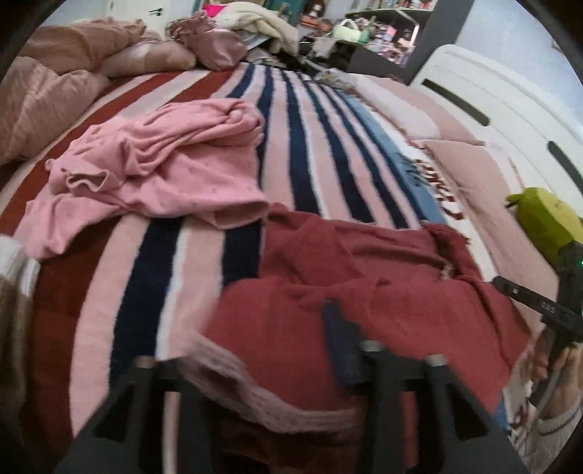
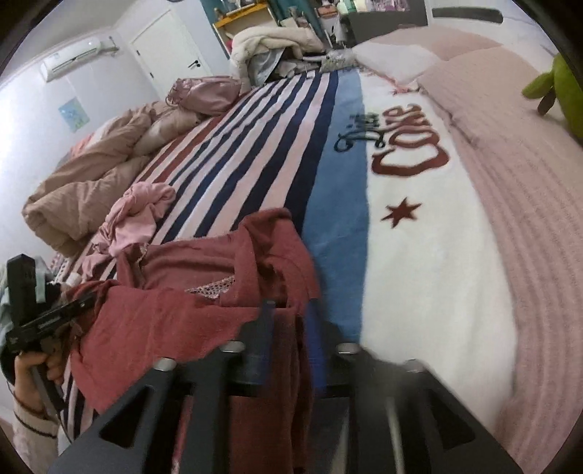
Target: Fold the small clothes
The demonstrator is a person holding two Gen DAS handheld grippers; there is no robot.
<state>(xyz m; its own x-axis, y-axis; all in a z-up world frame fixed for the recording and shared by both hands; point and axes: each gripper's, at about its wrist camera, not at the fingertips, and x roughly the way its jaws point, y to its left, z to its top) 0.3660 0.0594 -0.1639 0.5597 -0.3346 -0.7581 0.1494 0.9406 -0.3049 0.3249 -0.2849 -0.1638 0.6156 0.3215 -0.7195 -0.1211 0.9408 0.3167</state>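
Observation:
A dark red garment (image 1: 364, 291) hangs between both grippers above the striped blanket (image 1: 302, 146). My left gripper (image 1: 291, 350) is shut on its pale-lined edge; only one dark finger (image 1: 337, 339) shows, the other is under the cloth. In the right wrist view my right gripper (image 2: 291, 321) is shut on the red garment (image 2: 189, 291), cloth pinched between the two fingers. A crumpled pink garment (image 1: 164, 164) lies on the blanket beyond, also in the right wrist view (image 2: 138, 215).
A rumpled tan duvet (image 2: 83, 189) and pink pillows (image 1: 153, 58) lie at the bed's far side. A green plush toy (image 1: 546, 218) sits at the right. A white bed frame (image 1: 492, 102) and cluttered shelves (image 1: 382, 32) stand behind.

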